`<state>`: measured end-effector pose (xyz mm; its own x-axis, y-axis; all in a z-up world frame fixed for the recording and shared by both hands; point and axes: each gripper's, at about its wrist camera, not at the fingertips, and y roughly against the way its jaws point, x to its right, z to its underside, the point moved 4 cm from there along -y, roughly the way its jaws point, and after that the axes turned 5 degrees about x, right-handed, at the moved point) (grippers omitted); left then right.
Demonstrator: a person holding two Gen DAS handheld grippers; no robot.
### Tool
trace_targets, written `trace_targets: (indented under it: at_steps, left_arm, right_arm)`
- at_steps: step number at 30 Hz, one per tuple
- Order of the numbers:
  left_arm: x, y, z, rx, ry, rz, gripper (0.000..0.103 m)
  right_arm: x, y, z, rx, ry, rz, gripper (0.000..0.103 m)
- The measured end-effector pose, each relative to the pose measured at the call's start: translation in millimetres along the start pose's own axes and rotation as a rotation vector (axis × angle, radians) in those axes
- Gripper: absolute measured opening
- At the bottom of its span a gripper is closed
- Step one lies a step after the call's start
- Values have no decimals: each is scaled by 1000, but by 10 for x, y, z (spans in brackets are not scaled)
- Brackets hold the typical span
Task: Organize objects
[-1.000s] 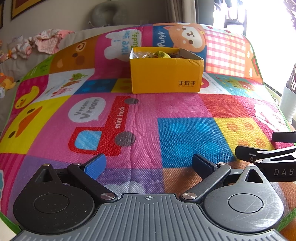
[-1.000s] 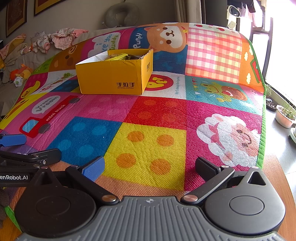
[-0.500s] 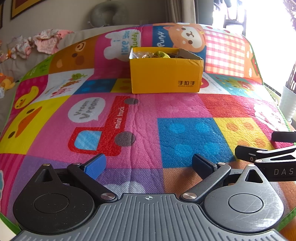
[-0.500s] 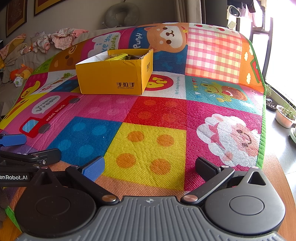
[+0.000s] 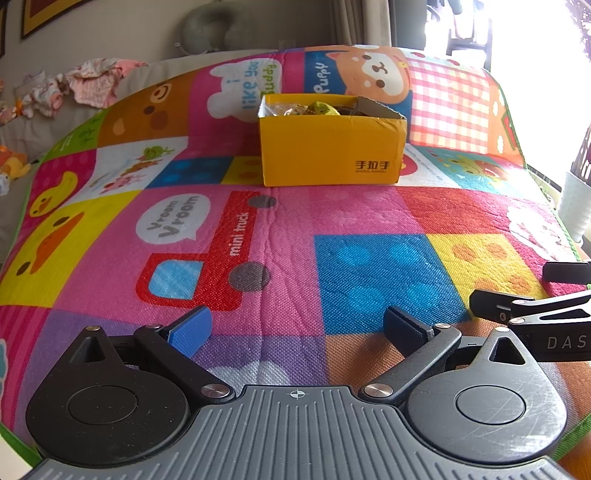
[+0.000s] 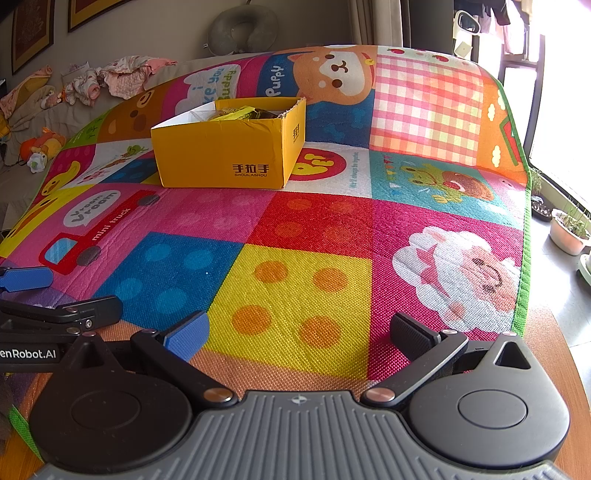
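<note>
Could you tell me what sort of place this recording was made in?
Most likely a family living room at home: a children's play mat with cartoon animals covers the surface, laundry and soft toys lie on the couch behind, and framed pictures hang on the wall.

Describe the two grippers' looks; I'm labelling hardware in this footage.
Both match: the left gripper and right gripper have a ribbed grey base, black round hubs, black link arms with metal pins, one blue pad and one black pad. White side lettering reads "DAS" and "enRobot.AI".

One yellow box (image 5: 328, 147) is sitting on one play mat (image 5: 332, 221), two plant pots (image 6: 569, 236) standing right of the mat.
</note>
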<state>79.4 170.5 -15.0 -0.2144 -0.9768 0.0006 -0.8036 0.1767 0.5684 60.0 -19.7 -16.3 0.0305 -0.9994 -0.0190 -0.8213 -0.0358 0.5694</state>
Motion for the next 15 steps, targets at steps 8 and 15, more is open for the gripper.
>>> trace_targets:
  at_steps: [8,15]
  left_arm:
    - [-6,-3,-5,2,4,11,101]
    - [8,-13,-7,1,0,4,102]
  right_arm:
    - [-2,-2,-3,0,0,0,103]
    - [-4,-2,-1,0,0,0,103]
